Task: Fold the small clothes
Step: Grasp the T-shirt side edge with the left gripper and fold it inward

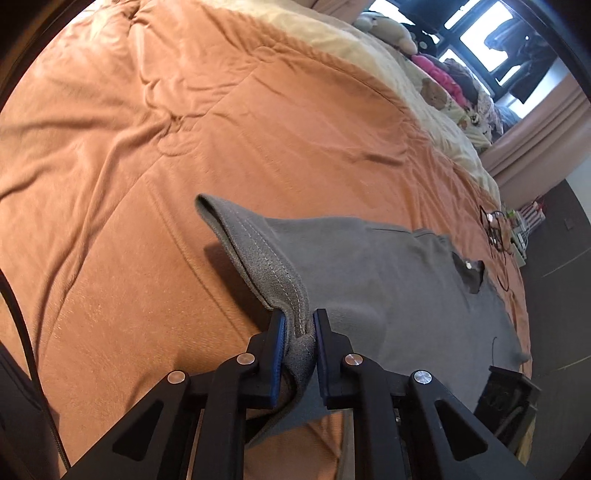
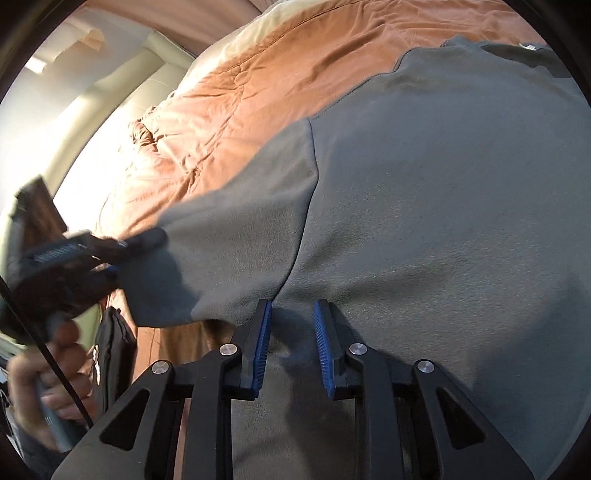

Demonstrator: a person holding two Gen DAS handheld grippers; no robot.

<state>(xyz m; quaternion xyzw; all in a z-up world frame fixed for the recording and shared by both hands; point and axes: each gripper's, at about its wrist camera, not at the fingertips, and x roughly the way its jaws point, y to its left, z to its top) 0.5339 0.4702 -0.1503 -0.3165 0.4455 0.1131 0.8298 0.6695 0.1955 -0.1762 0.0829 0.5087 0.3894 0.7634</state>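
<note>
Lying spread across the near edge of the bed (image 1: 147,155), a grey fleece T-shirt (image 1: 388,280) rests flat on a rust-orange quilted bedspread (image 1: 129,258) whose soft nap is creased into long wrinkles. The left hand-held gripper (image 1: 299,332) has its blue ribbed pads (image 1: 279,354) pinched tight on the stitched hem of one short sleeve (image 1: 258,254), so that the cuff stands up off the bedspread as an open tube. The right hand-held gripper (image 2: 291,325) sits over the shirt's body just beside the underarm seam; its jaws stand narrowly apart, with a low ridge of cloth between the blue pads, though whether they actually press it I cannot tell. In the right wrist view a person's hand (image 2: 48,373) grasps the handle of the left tool at the bed's side. Toward the far edge a cream blanket (image 1: 369,59) meets the orange, with soft toys (image 1: 391,29) heaped beyond.
</note>
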